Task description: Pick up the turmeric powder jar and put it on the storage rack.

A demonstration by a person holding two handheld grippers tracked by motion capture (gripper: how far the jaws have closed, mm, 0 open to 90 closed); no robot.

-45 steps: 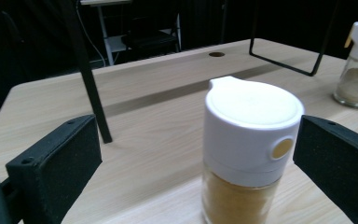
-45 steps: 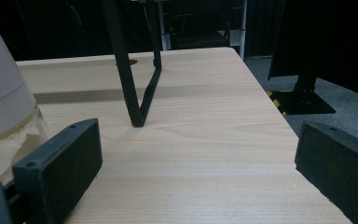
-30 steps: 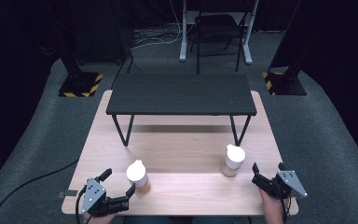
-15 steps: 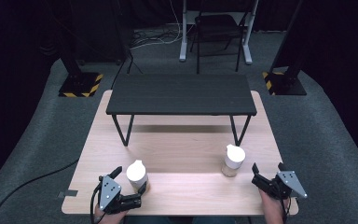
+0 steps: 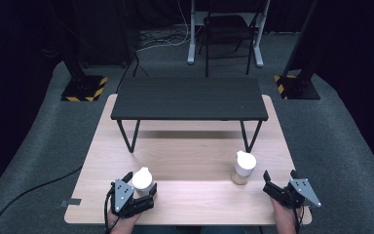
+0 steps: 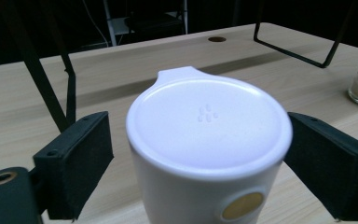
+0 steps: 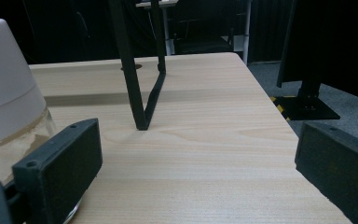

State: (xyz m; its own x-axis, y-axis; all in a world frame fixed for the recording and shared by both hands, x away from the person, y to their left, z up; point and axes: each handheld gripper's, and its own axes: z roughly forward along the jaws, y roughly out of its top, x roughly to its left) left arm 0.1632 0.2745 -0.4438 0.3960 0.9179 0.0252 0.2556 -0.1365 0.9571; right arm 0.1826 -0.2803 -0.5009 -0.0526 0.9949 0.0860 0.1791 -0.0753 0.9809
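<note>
— Where has the left tool (image 5: 141, 191) got to?

— It is at the near left corner of the pale wooden worktop (image 5: 195, 146), and its two black jaws stand wide, one on each side of the white-lidded glass jar (image 5: 141, 179). In the left gripper view the jar's white plastic lid (image 6: 208, 123) sits squarely between the pads, with a gap showing on both sides. So it brackets the jar without gripping it; nothing is held yet.

— And the jar itself?

— Upright on the worktop, near the front edge, its small pouring tab pointing away from the person. A gold round sticker (image 6: 241, 206) shows low on the side facing the camera.

— What about the other hand?

— The right tool (image 5: 278, 187) rests at the near right corner, jaws spread wide and empty. The second white-lidded glass jar (image 5: 244, 167), with a sandy filling at the bottom, stands just to its left, near but apart. In the right gripper view that jar (image 7: 9, 107) lies beside the left jaw rather than between the two.

— So which step is this?

— I'd say the approach on the left jar is done and the grasp is about to be made. The next move calls for closing the jaws evenly on the lid or the body just under it, keeping the tool level so the jar doesn't tip. The low black table (image 5: 189, 99) standing farther back on the worktop may be where it goes, but that's a guess.
</note>
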